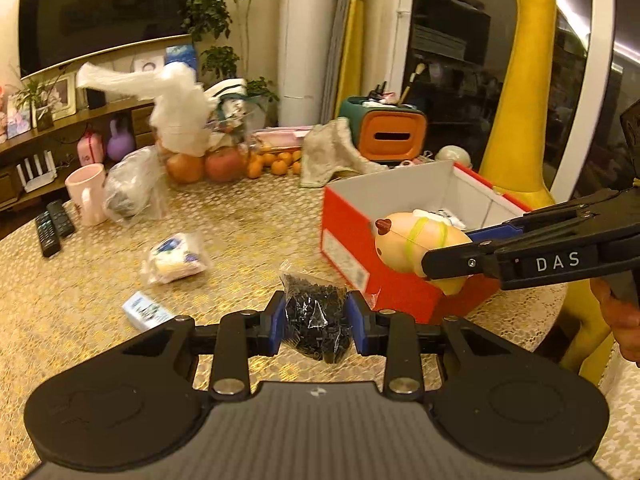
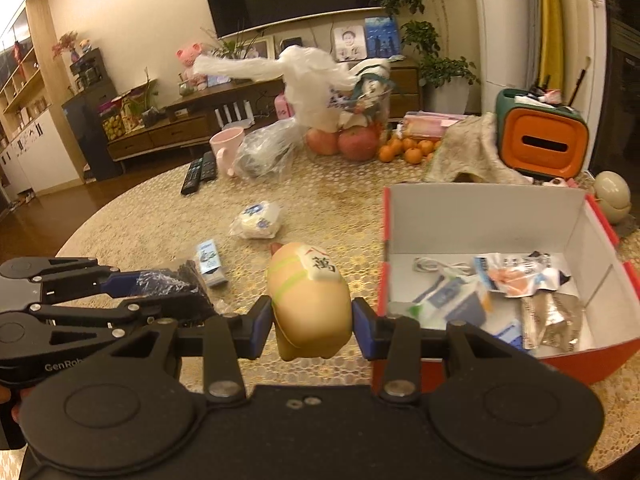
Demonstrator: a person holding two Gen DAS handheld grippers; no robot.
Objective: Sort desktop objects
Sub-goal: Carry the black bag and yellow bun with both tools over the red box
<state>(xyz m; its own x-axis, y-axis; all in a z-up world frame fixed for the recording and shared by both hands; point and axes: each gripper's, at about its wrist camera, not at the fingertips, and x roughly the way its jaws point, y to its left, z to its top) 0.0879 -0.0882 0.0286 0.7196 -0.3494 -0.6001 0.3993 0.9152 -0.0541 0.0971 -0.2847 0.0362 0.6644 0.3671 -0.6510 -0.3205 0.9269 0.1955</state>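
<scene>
A: Box (image 2: 480, 216) lies ahead and to the right of both grippers, open side up, its red near wall nearest the right one. The right gripper (image 2: 312, 318) is clamped on a peach toy figure (image 2: 308, 292), whose long axis runs forward along the fingers, hanging above the table (image 2: 160, 216) just left of the box's near corner.

B: And the other hand?

A: The left gripper (image 1: 316, 316) is clamped on a clear bag of small black pieces (image 1: 314, 320), held off the table and farther from the box. Both tools tilt downward. By the look of it, the right load goes in first with a short move rightward over the rim.

B: What remains out?

A: A clear pouch (image 2: 258, 220) and a small blue-white packet (image 2: 210, 262) lie on the table.
</scene>
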